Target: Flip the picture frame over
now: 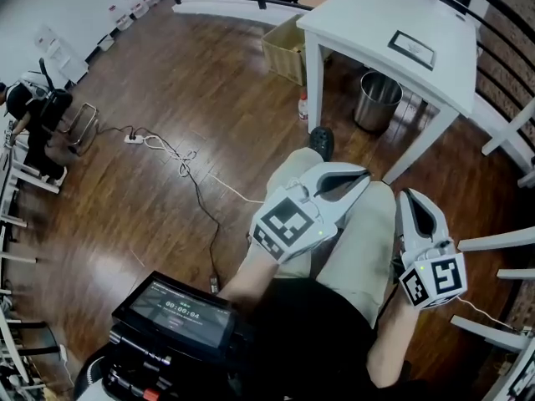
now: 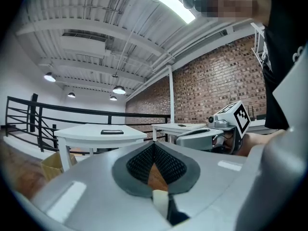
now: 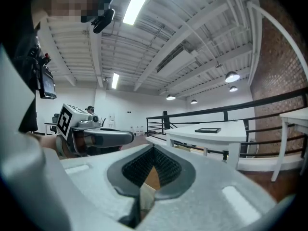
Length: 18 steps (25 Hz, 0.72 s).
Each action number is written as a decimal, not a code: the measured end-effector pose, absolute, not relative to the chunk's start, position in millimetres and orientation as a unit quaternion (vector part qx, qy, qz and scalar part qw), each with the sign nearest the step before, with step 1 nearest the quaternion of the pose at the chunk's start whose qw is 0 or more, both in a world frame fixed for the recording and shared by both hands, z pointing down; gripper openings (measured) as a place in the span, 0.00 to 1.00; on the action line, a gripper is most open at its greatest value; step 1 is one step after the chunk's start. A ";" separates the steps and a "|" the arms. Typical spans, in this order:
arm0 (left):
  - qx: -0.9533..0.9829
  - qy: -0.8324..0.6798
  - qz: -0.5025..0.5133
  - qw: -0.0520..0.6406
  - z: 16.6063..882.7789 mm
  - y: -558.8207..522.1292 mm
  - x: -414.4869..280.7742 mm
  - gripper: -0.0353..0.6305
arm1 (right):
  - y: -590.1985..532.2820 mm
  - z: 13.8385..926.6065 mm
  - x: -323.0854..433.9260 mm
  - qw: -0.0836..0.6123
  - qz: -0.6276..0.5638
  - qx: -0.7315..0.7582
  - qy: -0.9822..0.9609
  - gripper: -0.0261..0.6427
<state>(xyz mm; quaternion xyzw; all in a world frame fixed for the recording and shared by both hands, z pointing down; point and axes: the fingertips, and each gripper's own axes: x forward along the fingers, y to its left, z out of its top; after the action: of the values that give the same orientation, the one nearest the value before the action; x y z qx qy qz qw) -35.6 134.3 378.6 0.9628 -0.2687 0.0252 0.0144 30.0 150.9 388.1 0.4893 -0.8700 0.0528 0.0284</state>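
My left gripper (image 1: 364,175) and right gripper (image 1: 406,195) are pale grey shells with dark mesh lining (image 2: 168,165). Each carries a white cube with black square markers: left cube (image 1: 288,224) at its 8 o'clock end, right cube (image 1: 433,281) at 5 o'clock. I wear a black top (image 1: 309,328), beige trousers (image 1: 368,249) and a dark shoe (image 1: 322,143).

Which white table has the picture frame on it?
The white table straight ahead, the one with the metal bin standing under it. The dark picture frame lies flat on its top.
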 end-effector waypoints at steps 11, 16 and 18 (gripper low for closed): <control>0.957 -0.287 0.019 0.029 382.6 89.5 -41.1 0.08 | 105.9 391.4 31.8 0.040 0.058 0.480 -0.874 0.03; 0.954 -0.297 0.014 0.030 396.5 38.0 -37.6 0.08 | 54.6 404.1 37.7 0.043 0.053 0.473 -0.878 0.03; 0.954 -0.299 0.009 0.027 389.8 28.0 -34.6 0.08 | 44.6 397.3 41.5 0.044 0.047 0.473 -0.879 0.03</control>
<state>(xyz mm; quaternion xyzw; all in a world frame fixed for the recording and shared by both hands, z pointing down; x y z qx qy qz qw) -34.6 28.0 389.8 0.9537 -0.2994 0.0088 0.0274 41.5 44.6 397.3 0.4725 -0.8790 0.0470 0.0438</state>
